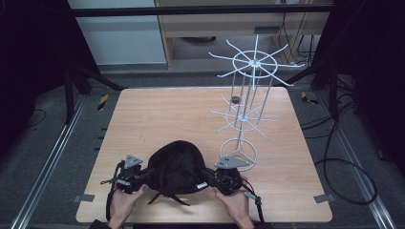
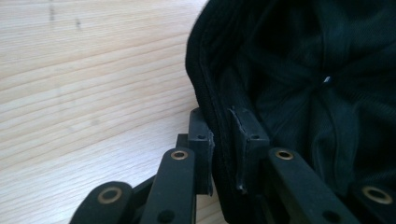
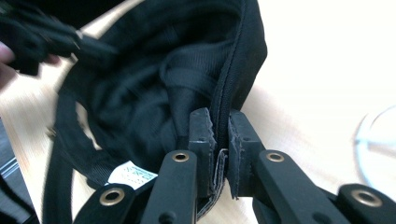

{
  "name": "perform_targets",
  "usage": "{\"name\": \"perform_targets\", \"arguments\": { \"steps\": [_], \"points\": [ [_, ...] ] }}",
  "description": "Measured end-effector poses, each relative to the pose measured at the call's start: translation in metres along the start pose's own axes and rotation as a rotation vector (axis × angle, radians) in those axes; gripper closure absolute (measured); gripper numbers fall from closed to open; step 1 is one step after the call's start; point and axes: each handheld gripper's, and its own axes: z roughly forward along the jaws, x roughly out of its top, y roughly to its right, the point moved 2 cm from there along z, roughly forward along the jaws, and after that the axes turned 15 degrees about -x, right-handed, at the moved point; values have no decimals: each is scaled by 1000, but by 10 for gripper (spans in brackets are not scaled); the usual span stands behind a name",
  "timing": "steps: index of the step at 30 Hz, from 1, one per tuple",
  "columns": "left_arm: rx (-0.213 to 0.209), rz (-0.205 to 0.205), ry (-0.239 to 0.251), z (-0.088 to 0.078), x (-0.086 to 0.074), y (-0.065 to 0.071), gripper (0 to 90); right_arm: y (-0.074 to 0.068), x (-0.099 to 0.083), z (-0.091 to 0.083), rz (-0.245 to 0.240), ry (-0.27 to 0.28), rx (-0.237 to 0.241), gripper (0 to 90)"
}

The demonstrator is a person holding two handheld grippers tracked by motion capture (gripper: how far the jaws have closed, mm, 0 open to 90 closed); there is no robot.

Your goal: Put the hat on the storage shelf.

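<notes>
Both jaw pairs clamped on opposite rims of the black cap, left gripper and right gripper should lift level, keeping it spread toward the wire rack.

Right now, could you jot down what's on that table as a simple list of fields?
surface: wooden table
item held: black cap, lying near the table's front edge
left gripper: shut on the cap's rim
right gripper: shut on the opposite rim
also present: white wire display rack, upright, bare hooks, back right of the cap
</notes>
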Motion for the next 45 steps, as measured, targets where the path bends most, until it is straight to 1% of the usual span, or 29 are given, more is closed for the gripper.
{"name": "perform_targets", "arguments": {
  "steps": [1, 2, 3, 5, 8, 13, 16, 18, 20, 23, 26, 28, 30, 31, 32, 35, 37, 38, 39, 40, 41, 43, 45],
  "points": [
    [-13, 4, -3, 6, 1, 1, 780, 0, 3, -3, -15, 28, -7, 823],
    [-13, 4, -3, 6, 1, 1, 776, 0, 3, -3, -15, 28, -7, 823],
    [-19, 4, -3, 9, 1, 2, 776, -1, 8, -10, -35, 73, -8, 823],
    [-27, 2, -9, 14, 1, 3, 775, -2, 11, -16, -60, 109, -10, 823],
    [-32, -3, -12, 18, 1, 2, 774, -6, 15, -20, -90, 151, 7, 823],
    [-50, -30, 7, 22, 3, -5, 774, -15, 16, -22, -139, 175, 39, 823],
    [-52, -36, 3, 25, 4, -9, 769, -20, 14, -20, -156, 167, 60, 822],
    [-55, -31, -1, 26, 4, -10, 762, -20, 12, -19, -162, 161, 55, 821],
    [-62, -24, -1, 24, 4, -11, 749, -19, 11, -18, -158, 156, 41, 823],
    [-83, -25, 13, 19, 5, -14, 705, -15, 11, -19, -141, 153, 2, 829],
    [-95, -18, 37, 14, 7, -15, 653, -11, 11, -20, -146, 146, -39, 833],
    [-102, -14, 43, 12, 8, -16, 635, -8, 11, -20, -151, 145, -59, 834],
    [-106, -14, 40, 12, 8, -16, 636, -7, 12, -21, -165, 147, -81, 835],
    [-115, -16, 38, 11, 8, -16, 639, -6, 12, -21, -174, 149, -91, 835],
    [-115, -16, 38, 11, 8, -16, 668, -6, 13, -22, -188, 155, -109, 835],
    [-123, -29, 36, 10, 10, -14, 728, -5, 15, -25, -193, 176, -116, 836],
    [-118, -28, 29, 13, 9, -12, 759, -7, 17, -27, -193, 200, -87, 835],
    [-115, -28, 26, 15, 9, -11, 772, -9, 18, -29, -199, 220, -66, 834],
    [-108, -23, 19, 18, 8, -10, 777, -11, 18, -30, -205, 229, -51, 834],
    [-103, -22, 18, 20, 7, -9, 781, -14, 19, -30, -209, 236, -25, 833],
    [-91, -16, 18, 22, 6, -8, 783, -17, 19, -30, -213, 241, -10, 833],
    [-89, -17, 21, 23, 6, -8, 785, -24, 17, -29, -224, 242, 39, 831],
    [-93, -35, 31, 25, 5, -12, 786, -30, 15, -26, -230, 242, 89, 829]
  ]
}}
